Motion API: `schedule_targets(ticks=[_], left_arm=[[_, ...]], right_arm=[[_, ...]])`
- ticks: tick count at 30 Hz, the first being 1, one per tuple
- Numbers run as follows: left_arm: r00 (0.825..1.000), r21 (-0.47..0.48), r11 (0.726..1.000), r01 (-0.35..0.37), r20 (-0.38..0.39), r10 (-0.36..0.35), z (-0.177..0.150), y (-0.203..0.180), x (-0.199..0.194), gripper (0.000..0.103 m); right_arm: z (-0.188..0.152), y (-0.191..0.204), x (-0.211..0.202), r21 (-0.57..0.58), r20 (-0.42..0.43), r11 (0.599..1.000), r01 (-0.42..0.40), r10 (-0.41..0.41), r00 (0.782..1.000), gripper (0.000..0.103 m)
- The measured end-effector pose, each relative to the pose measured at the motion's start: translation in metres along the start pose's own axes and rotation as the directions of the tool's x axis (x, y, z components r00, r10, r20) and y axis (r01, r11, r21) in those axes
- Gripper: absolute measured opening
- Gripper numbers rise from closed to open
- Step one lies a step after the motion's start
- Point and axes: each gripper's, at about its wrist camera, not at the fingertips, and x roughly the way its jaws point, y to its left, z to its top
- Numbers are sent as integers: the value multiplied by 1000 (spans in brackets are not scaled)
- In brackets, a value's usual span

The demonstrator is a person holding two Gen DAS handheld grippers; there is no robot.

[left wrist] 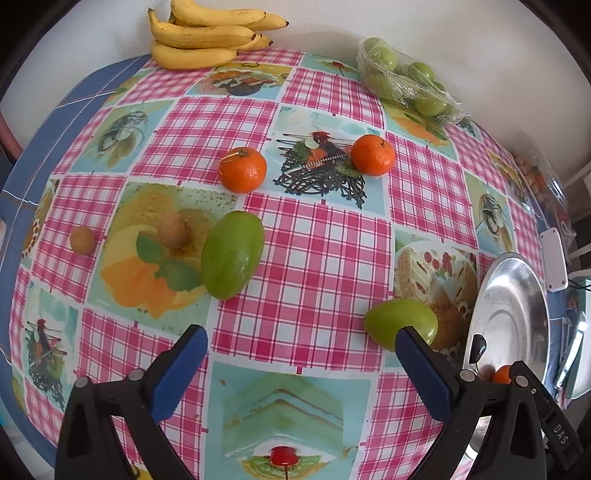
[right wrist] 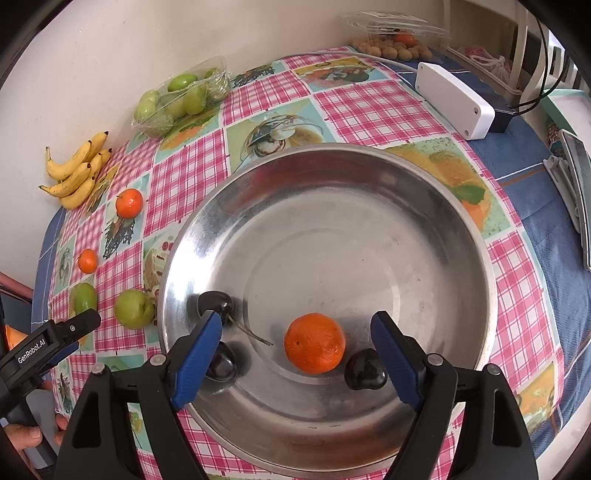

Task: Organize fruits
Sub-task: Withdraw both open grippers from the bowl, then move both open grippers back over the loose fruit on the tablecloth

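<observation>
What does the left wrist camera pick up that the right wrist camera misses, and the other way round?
Only the left wrist view shows two small brown fruits on the tablecloth. Only the right wrist view looks down into the metal dish, with three dark cherries around a mandarin in the dish, plus a white box. Both show the bananas, the bagged green fruit, two loose mandarins and two loose green fruits.

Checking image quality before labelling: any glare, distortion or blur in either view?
Left wrist view: strong fisheye bulge bends the tablecloth grid; dark vignette corners; fruit sharp. Right wrist view: soft glare and dim reflections on the metal bowl; orange sharp with a soft shadow; edges curved.
</observation>
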Motion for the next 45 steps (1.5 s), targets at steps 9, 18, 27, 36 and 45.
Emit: schedule_targets(ticks=[9,18,27,36,45], left_arm=[[999,-2,1000,-22,30,22,-1,2,0,103],[999,-10,1000,6,50,-5,-2,0,-3,103],[994,10,995,96,59,-97,3,2,-10,103],[991,-16,998,61,118,-59,13,33,-26,103],[984,-98,995,-33,169,49,24,94,-44,103]], right_arm=[[-1,-1,2,-3,2,1000,10,-10,1000,96],[0,1,-6,-2,40,1000,-27,27,999,96],[1,8,-14,-22,88,1000,4,-2,996,96],[1,38,-14,-81,108,996,-27,36,993,96],[-10,93,0,-169,36,981,-92,100,994,96]])
